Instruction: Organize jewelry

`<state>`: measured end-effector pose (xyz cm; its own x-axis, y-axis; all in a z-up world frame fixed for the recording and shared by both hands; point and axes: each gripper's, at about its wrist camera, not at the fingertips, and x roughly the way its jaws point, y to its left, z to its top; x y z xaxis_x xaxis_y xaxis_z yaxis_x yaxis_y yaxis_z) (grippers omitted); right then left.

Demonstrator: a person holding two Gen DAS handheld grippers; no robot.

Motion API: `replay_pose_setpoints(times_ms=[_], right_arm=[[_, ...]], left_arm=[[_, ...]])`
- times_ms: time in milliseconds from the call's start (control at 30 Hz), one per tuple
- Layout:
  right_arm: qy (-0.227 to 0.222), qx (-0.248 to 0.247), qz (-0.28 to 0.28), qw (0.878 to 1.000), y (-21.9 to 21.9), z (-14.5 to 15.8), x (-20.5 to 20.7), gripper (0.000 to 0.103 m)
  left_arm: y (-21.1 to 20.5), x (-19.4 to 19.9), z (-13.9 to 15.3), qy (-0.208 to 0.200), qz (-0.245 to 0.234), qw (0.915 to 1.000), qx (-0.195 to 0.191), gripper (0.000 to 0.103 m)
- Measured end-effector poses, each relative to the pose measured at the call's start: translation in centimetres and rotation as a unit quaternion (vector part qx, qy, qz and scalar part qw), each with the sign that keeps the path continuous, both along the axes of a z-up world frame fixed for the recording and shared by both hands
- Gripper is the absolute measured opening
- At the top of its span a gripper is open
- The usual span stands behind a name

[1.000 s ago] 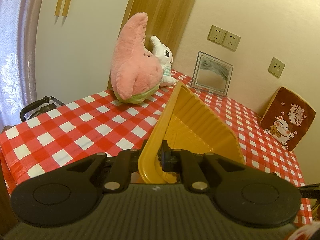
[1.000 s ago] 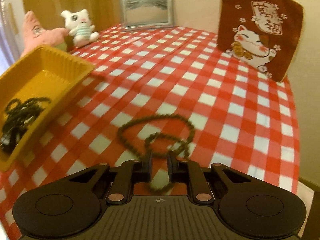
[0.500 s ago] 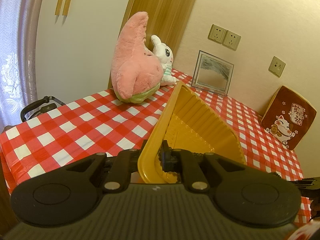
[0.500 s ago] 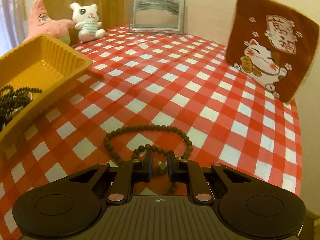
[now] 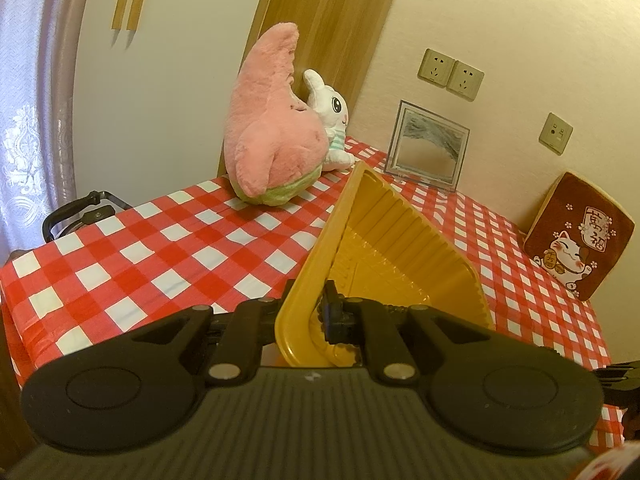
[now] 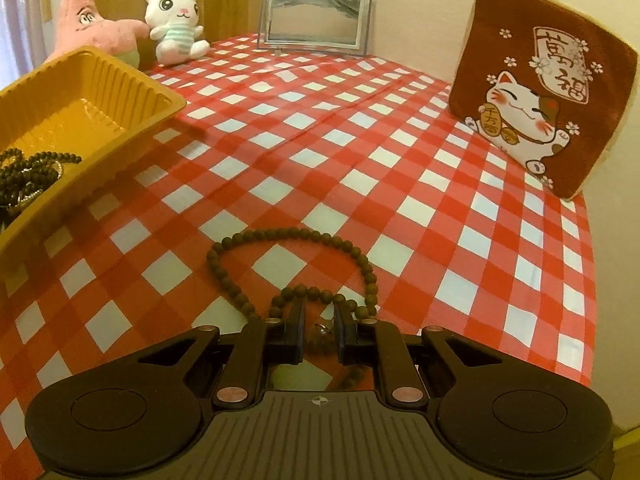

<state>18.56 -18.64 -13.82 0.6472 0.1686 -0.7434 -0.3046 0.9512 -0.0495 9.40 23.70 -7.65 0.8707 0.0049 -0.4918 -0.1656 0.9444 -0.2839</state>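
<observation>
My left gripper (image 5: 316,316) is shut on the near rim of a yellow plastic tray (image 5: 392,248) and holds it tilted above the checked tablecloth. The tray also shows at the left of the right wrist view (image 6: 80,120), with dark bead strands and a silvery chain (image 6: 28,172) in its near end. A brown bead necklace (image 6: 296,264) lies looped on the cloth. My right gripper (image 6: 319,324) is low over the necklace's near part, jaws slightly apart with beads and a small metal piece between them.
A pink star plush (image 5: 272,128) and a white bunny plush (image 5: 332,116) stand at the back. A framed picture (image 6: 316,20) leans on the wall. A brown lucky-cat cushion (image 6: 540,88) stands at the right. A black bag handle (image 5: 80,212) is beyond the table's left edge.
My right gripper has dropped lower and moved forward over the bead necklace, which now sits between its fingers. The left gripper and tray have barely moved.
</observation>
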Motion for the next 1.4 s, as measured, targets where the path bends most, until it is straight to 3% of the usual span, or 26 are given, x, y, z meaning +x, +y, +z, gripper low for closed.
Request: replay_pose_setpoints(times_ms=[400,867,1400], right_arm=[[-0.006,0.019,-0.048,0.999,0.1,-0.1,-0.9,0.014],[-0.009,0.002,-0.040,0.999,0.7,0.1,-1.0,0.006],[-0.071,0.052,0.015,0.996,3.7,6.0,-1.8,0.006]], left_arm=[[-0.1,0.0,0.0,0.001,0.001,1.0000,0.001,0.010],[-0.2,0.1,0.1,0.001,0.001,1.0000,0.001,0.010],[-0.3,0.1,0.1,0.000,0.001,1.0000,0.002,0.010]])
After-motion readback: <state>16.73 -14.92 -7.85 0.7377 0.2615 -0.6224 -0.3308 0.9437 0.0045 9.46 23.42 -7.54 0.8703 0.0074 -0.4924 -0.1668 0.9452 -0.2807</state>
